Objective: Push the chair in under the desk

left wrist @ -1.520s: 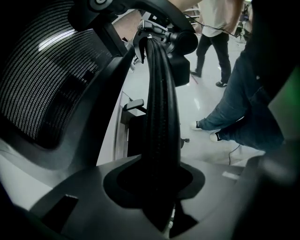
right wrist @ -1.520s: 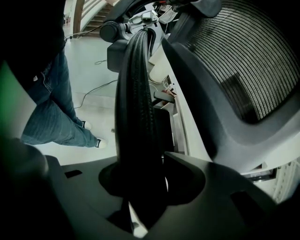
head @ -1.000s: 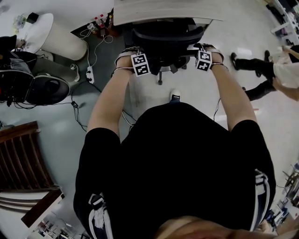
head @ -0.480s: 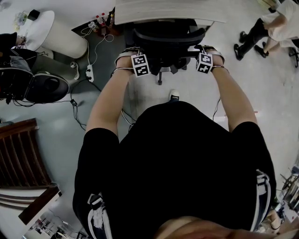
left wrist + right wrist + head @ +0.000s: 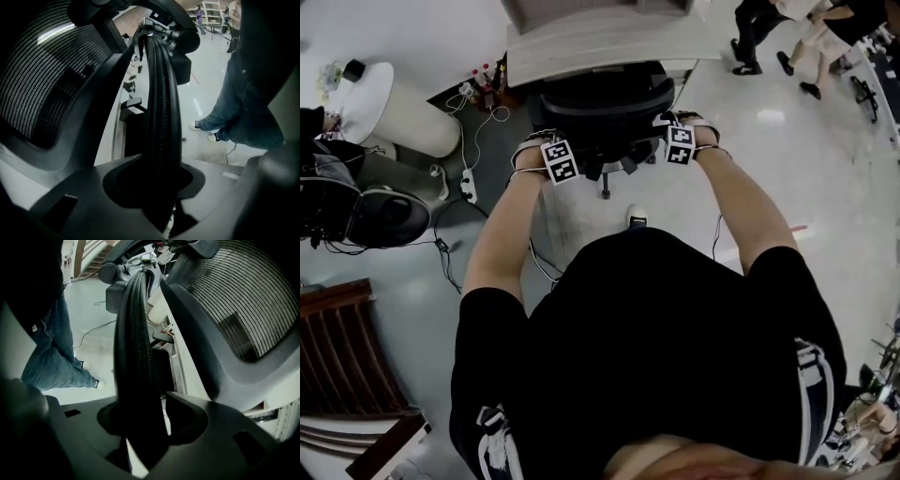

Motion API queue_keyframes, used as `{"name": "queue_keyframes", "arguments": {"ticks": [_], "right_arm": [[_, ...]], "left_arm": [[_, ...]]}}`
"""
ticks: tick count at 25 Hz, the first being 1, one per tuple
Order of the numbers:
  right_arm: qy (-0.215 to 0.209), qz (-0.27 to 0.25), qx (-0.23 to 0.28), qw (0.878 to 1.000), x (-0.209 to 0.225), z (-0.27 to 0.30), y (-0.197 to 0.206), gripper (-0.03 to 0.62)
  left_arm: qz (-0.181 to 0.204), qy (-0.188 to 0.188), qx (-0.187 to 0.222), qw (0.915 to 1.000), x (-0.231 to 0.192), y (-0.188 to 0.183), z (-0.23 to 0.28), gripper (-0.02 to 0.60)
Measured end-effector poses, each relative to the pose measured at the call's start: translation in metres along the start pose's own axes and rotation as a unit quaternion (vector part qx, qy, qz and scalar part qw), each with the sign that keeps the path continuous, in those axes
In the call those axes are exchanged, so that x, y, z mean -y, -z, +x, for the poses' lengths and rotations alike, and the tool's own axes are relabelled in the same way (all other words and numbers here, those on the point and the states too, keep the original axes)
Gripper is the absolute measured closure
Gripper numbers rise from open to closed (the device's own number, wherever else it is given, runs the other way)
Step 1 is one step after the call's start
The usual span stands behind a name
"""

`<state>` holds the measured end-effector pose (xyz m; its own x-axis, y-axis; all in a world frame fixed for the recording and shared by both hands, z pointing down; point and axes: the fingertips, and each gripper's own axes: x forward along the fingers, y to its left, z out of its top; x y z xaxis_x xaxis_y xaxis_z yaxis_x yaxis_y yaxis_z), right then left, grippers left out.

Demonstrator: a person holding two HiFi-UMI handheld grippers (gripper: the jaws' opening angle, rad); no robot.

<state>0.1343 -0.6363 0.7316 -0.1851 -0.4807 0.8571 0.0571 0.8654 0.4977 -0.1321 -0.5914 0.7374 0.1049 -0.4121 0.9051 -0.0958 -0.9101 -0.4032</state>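
Note:
A black mesh-backed office chair (image 5: 600,98) stands with its seat under the pale desk (image 5: 609,37). My left gripper (image 5: 551,141) sits on the left edge of the backrest. In the left gripper view the black ribbed backrest rim (image 5: 161,108) runs between the jaws, and the gripper (image 5: 161,187) is shut on it. My right gripper (image 5: 675,139) is at the right edge of the backrest. Its jaws (image 5: 140,427) are opening: the rim (image 5: 133,343) is still between them, with a sliver of light beside it.
A white round stand (image 5: 394,103), a power strip (image 5: 469,183) with cables and a black bag (image 5: 375,211) lie left of the chair. A wooden slatted piece (image 5: 347,356) is at lower left. People (image 5: 787,37) walk at upper right. My shoe (image 5: 636,218) is behind the chair base.
The chair and both grippers have moved forward towards the desk, and the chair sits deeper under it. The passers-by have walked to the upper right.

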Motion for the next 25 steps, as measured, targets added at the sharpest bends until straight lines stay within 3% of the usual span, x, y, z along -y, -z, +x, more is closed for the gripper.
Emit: {"name": "queue_keyframes", "arguments": {"ticks": [4,9,16,20,25], "right_arm": [[-0.028,0.028,-0.002,0.999,-0.002,-0.008,0.001,0.366],[-0.034,0.046,0.002,0.998,0.002,-0.025,-0.005,0.358],[-0.021,0.118,0.051,0.992,0.005,-0.052,-0.019,0.333],[-0.015,0.18,0.096,0.979,0.007,-0.08,-0.038,0.334],[0.011,0.219,0.132,0.967,0.01,-0.108,-0.047,0.354]], "left_arm": [[-0.016,0.036,0.004,0.9992,0.005,-0.006,-0.002,0.419],[-0.044,0.059,0.035,0.9967,0.004,-0.017,-0.019,0.396],[-0.076,0.06,0.094,0.9908,-0.002,-0.039,-0.046,0.362],[-0.119,0.042,0.142,0.9818,-0.009,-0.046,-0.068,0.362],[-0.183,0.019,0.202,0.962,-0.013,-0.053,-0.097,0.364]]}}
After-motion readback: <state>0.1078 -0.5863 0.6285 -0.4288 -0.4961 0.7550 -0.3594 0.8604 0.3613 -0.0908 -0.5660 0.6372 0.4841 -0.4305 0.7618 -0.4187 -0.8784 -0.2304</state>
